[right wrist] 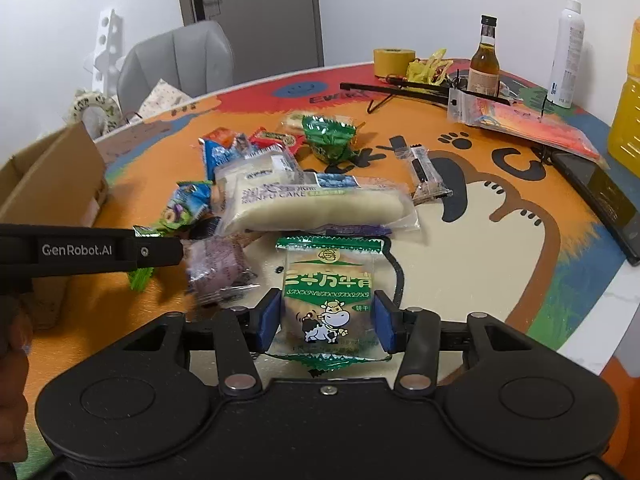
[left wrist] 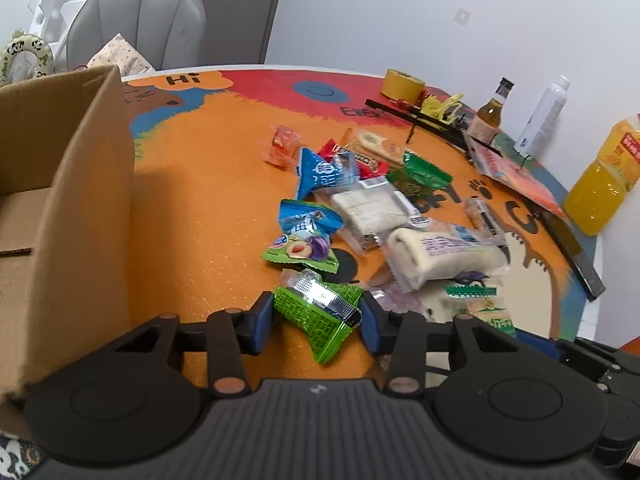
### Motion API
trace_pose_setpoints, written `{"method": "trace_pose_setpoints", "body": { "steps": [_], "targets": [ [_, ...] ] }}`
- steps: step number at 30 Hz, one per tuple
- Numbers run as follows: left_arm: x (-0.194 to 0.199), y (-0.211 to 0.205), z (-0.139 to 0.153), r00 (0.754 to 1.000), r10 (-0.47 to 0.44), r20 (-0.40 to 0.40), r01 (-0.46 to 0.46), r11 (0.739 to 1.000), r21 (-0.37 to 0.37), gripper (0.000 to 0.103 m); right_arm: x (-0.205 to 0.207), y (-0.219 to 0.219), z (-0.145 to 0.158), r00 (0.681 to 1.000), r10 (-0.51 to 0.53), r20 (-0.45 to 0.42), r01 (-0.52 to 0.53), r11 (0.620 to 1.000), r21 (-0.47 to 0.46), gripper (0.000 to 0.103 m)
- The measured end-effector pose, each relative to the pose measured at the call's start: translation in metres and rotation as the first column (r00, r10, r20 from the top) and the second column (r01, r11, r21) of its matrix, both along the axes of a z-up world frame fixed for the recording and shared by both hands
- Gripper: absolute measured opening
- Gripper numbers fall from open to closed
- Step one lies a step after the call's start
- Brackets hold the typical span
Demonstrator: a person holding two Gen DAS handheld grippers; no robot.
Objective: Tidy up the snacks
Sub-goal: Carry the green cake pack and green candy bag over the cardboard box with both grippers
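Note:
A pile of wrapped snacks (left wrist: 360,208) lies on the round orange table (left wrist: 200,208). My left gripper (left wrist: 318,318) is shut on a bright green snack packet (left wrist: 316,316), held just above the table, right of the cardboard box (left wrist: 80,200). My right gripper (right wrist: 326,320) has its blue pads on both sides of a green-topped cow biscuit packet (right wrist: 328,296) and grips it at the near table edge. The left gripper's arm (right wrist: 88,250) shows at the left of the right wrist view. A long white cake packet (right wrist: 316,204) lies just beyond the biscuit packet.
The open cardboard box (right wrist: 52,184) stands at the table's left. At the far right stand a tape roll (left wrist: 400,84), a brown bottle (left wrist: 490,114), a white spray bottle (left wrist: 544,116) and an orange juice bottle (left wrist: 604,184). A grey chair (left wrist: 140,24) is behind the table.

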State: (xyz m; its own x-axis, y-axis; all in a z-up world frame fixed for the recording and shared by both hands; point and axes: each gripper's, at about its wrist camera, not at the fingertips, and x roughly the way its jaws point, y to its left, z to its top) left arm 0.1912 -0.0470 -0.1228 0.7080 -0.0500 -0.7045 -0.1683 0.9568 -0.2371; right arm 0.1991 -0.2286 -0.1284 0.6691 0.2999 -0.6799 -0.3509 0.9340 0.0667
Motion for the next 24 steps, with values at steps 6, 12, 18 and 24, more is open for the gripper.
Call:
{"method": "trace_pose_setpoints", "body": {
  "steps": [6,12,18,24],
  "targets": [
    [-0.015,-0.005,0.017,0.999,-0.009,0.043,0.009,1.000,0.005,0.043,-0.013,0.004,0.016,0.999,0.022,0.034,-0.022,1.000,0.012,0.046],
    [-0.030,-0.006,0.034,0.997,-0.018,0.079,0.017,1.000,0.024,0.043,-0.022,0.010,0.028,0.998,0.026,0.058,-0.028,0.999,0.034,0.046],
    [-0.046,0.000,0.049,0.994,-0.014,0.109,0.010,0.999,0.035,0.043,-0.032,0.017,0.041,0.997,0.031,0.076,-0.036,0.998,0.060,0.046],
    [-0.062,0.008,0.062,0.991,-0.005,0.135,-0.001,0.999,0.046,0.043,-0.044,0.026,0.051,0.994,0.051,0.101,-0.061,0.994,0.090,0.046]
  ]
}}
